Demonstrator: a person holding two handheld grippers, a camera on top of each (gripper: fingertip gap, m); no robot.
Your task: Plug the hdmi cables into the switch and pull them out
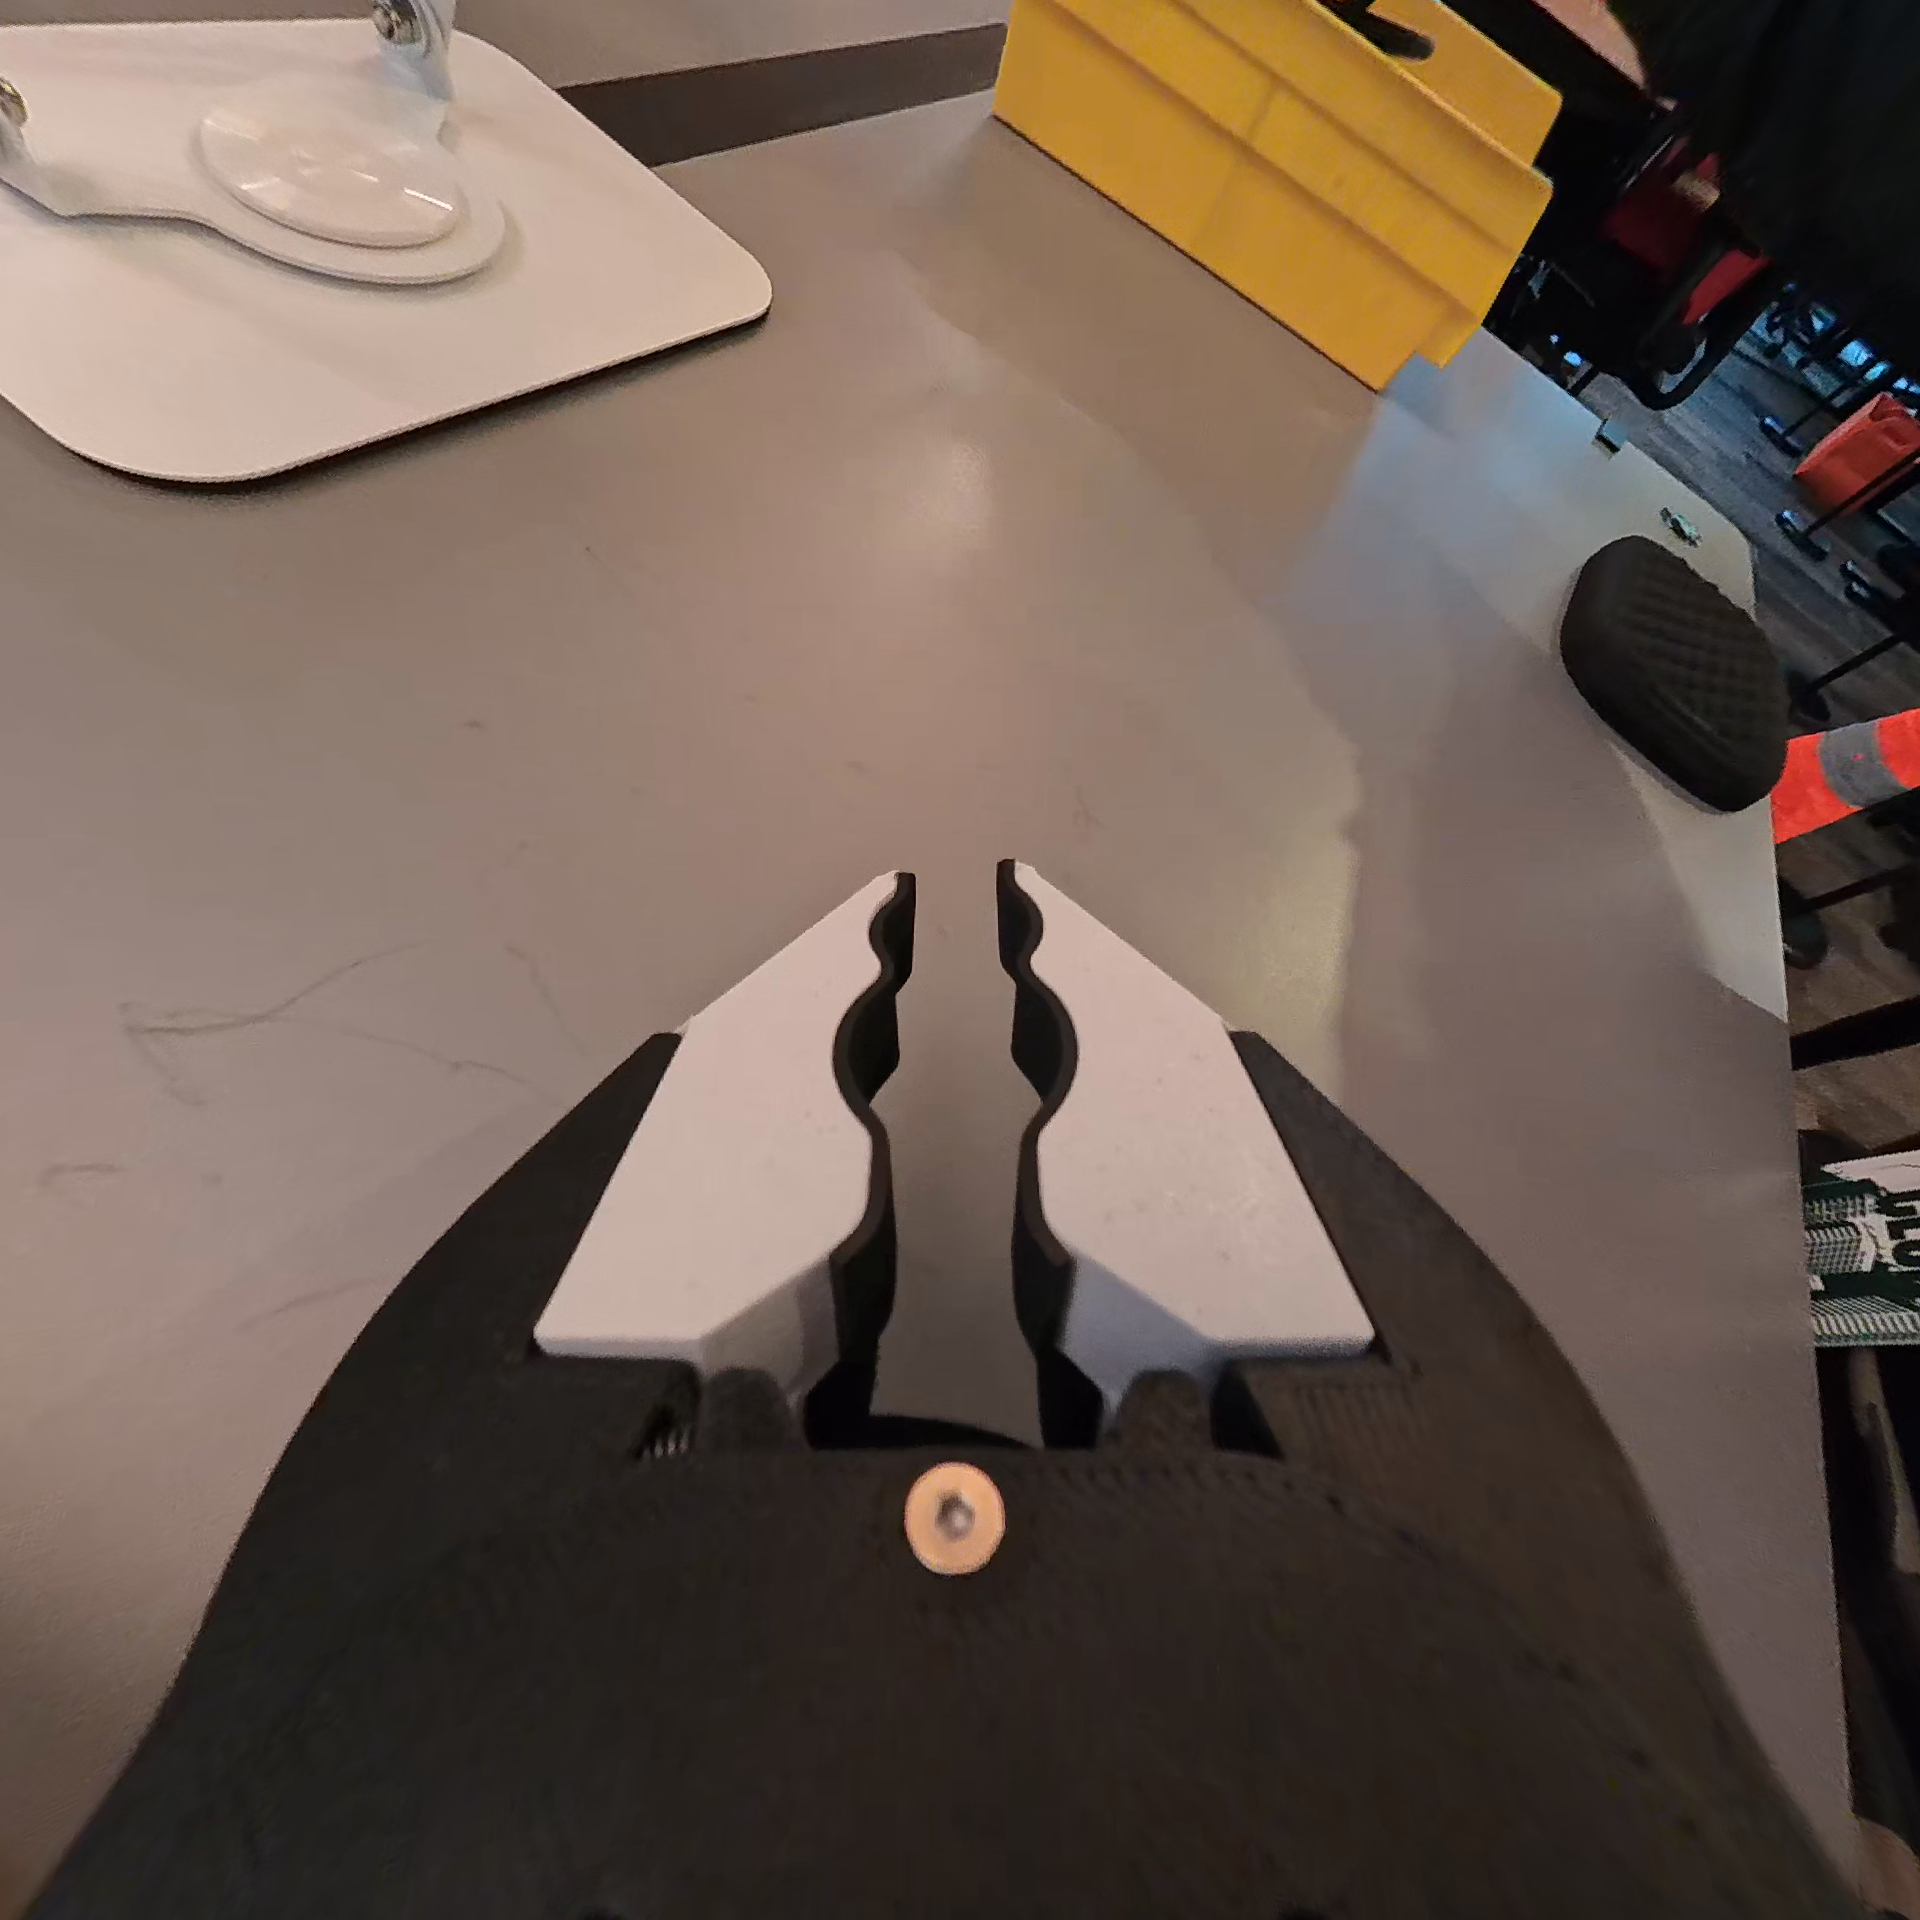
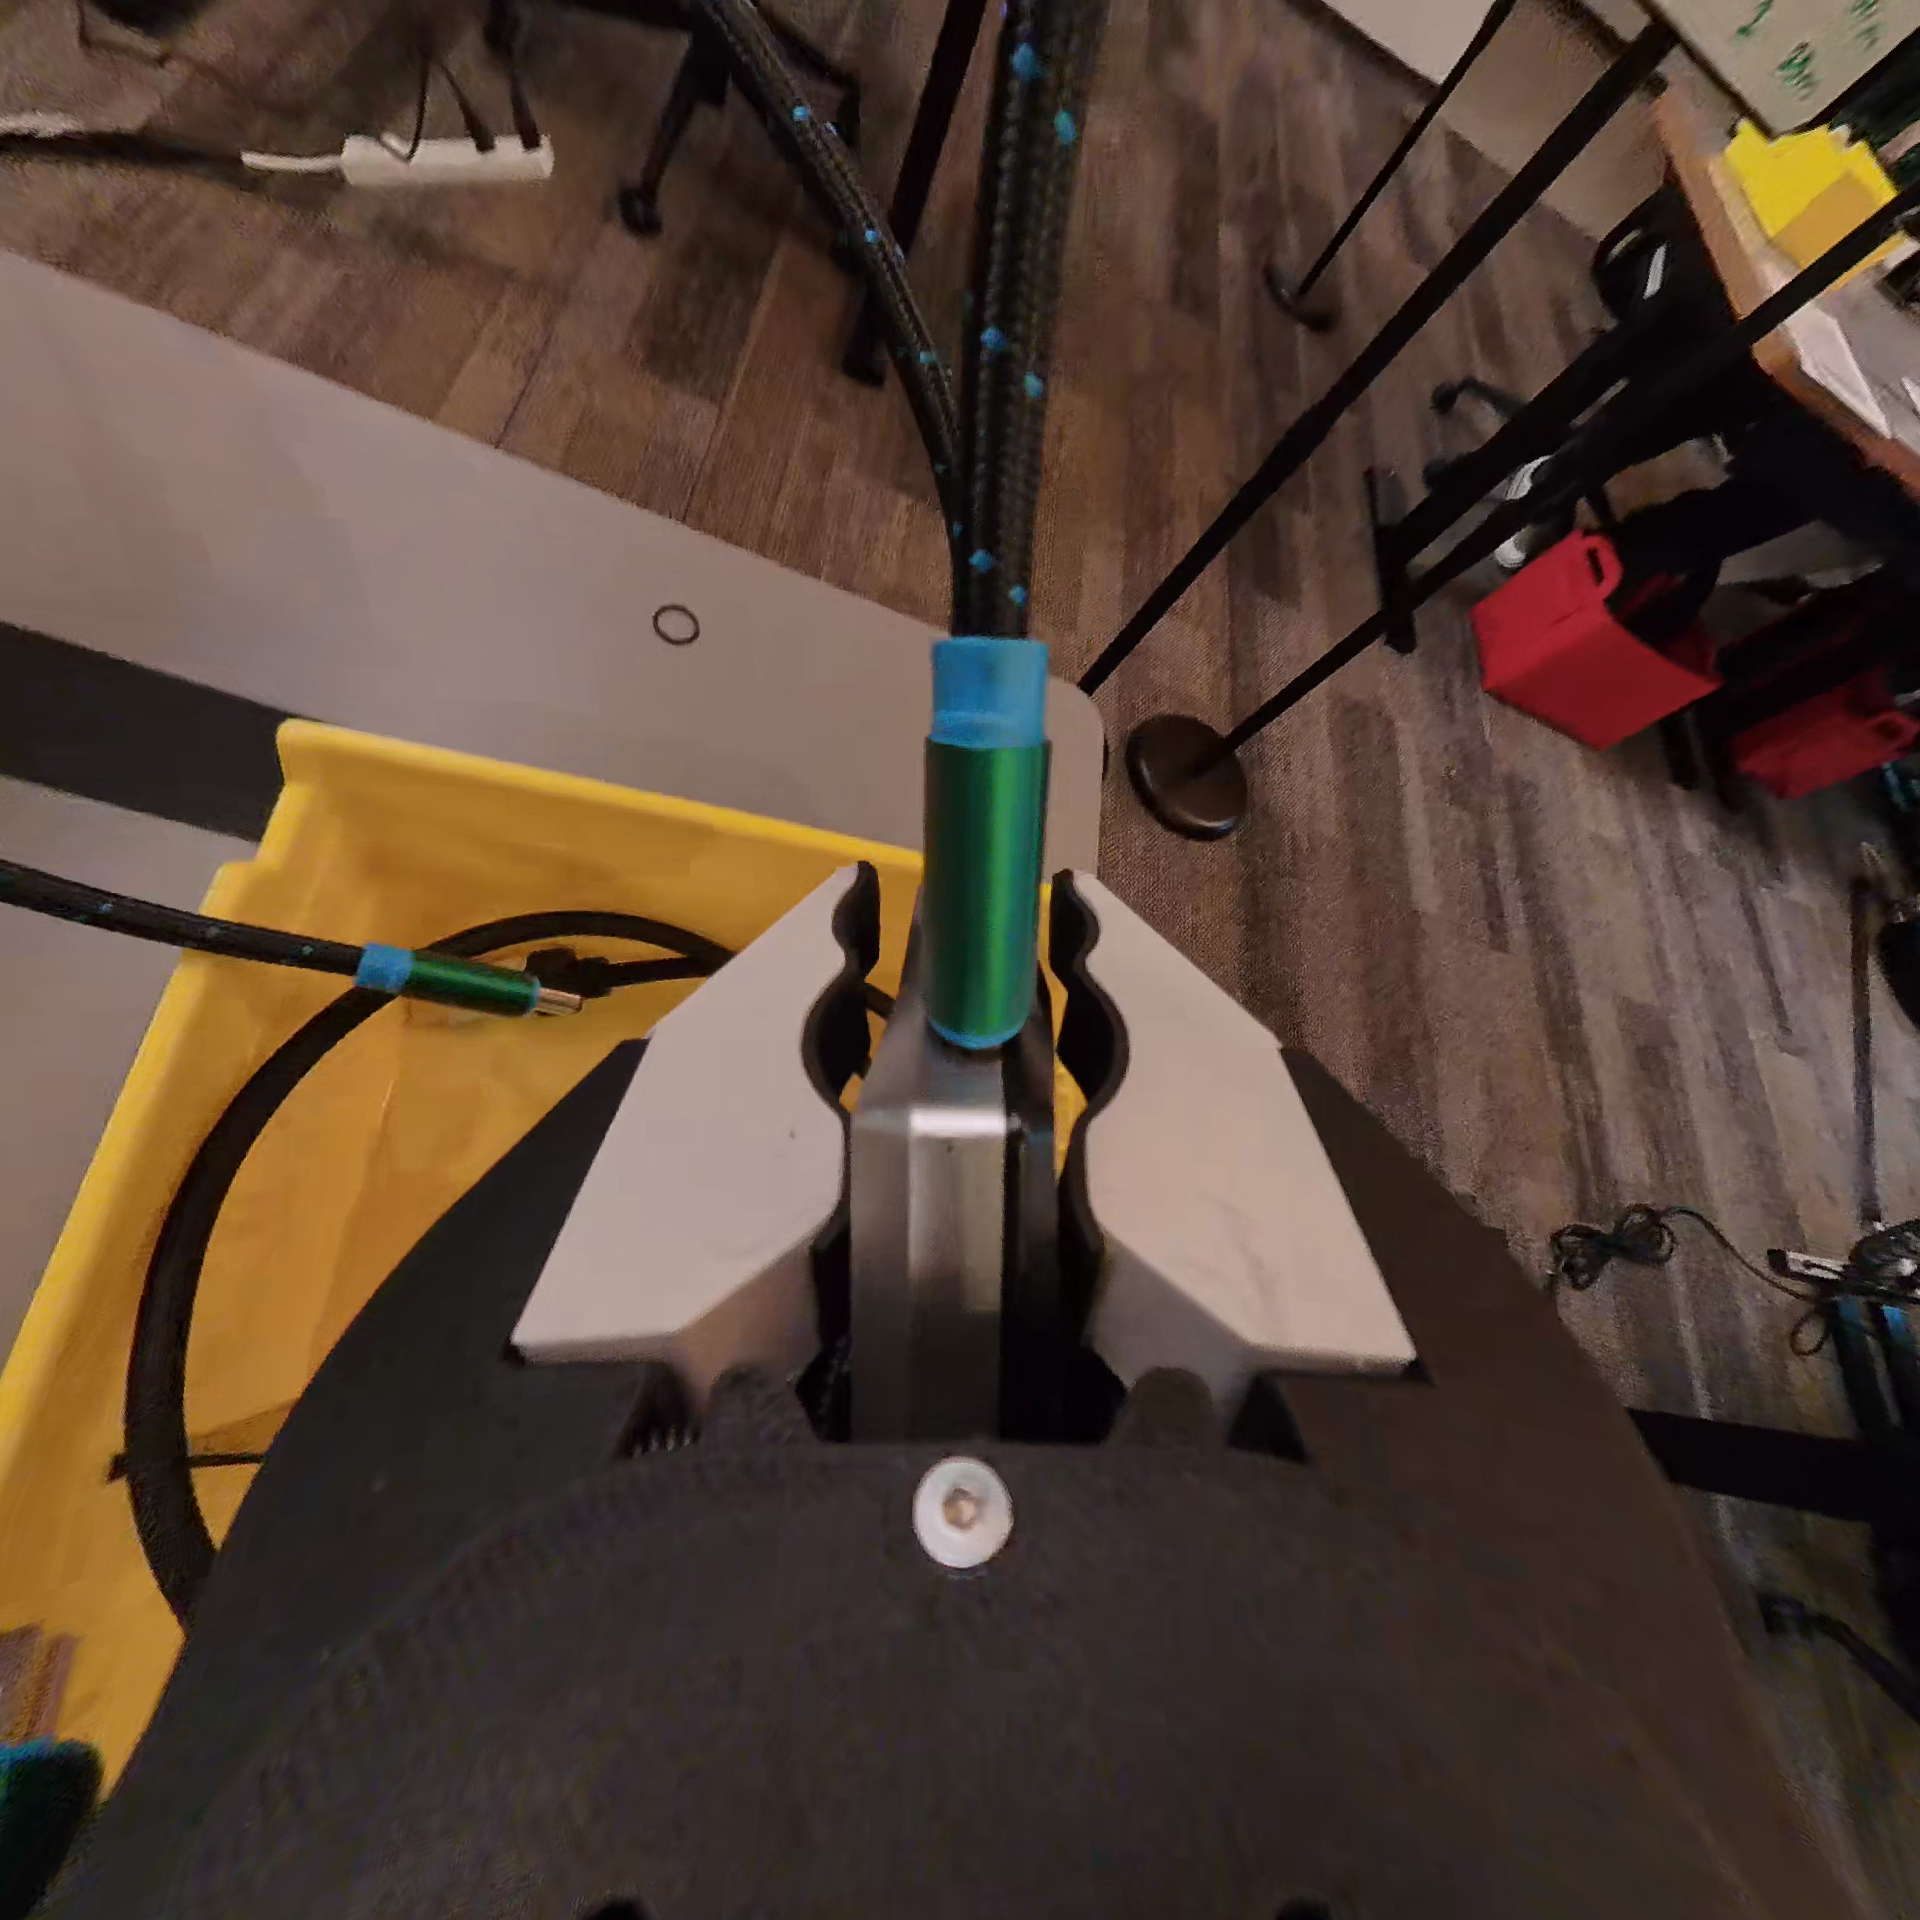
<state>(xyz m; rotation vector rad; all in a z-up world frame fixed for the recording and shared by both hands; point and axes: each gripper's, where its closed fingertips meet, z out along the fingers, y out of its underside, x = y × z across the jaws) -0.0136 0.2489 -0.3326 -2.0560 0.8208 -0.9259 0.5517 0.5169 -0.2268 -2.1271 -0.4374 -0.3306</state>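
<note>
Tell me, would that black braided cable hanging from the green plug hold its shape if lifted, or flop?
Probably flop: the braided cable leaving the green plug bends loosely, and another coils in the yellow bin. The plug itself looks like rigid, smooth metal, so it may slip. The right gripper holds the silver switch.

Grey tabletop [image 1: 727, 675] in a workroom with wood-plank floor [image 2: 1455, 987]

A white stand base [image 1: 364, 343] rests on the table's far left; a yellow bin [image 1: 1278, 177] stands at its far edge. Beyond are thin black furniture legs [image 2: 1351, 384], red bins [image 2: 1590, 644] and loose cords [image 2: 1662, 1247] on the floor.
</note>
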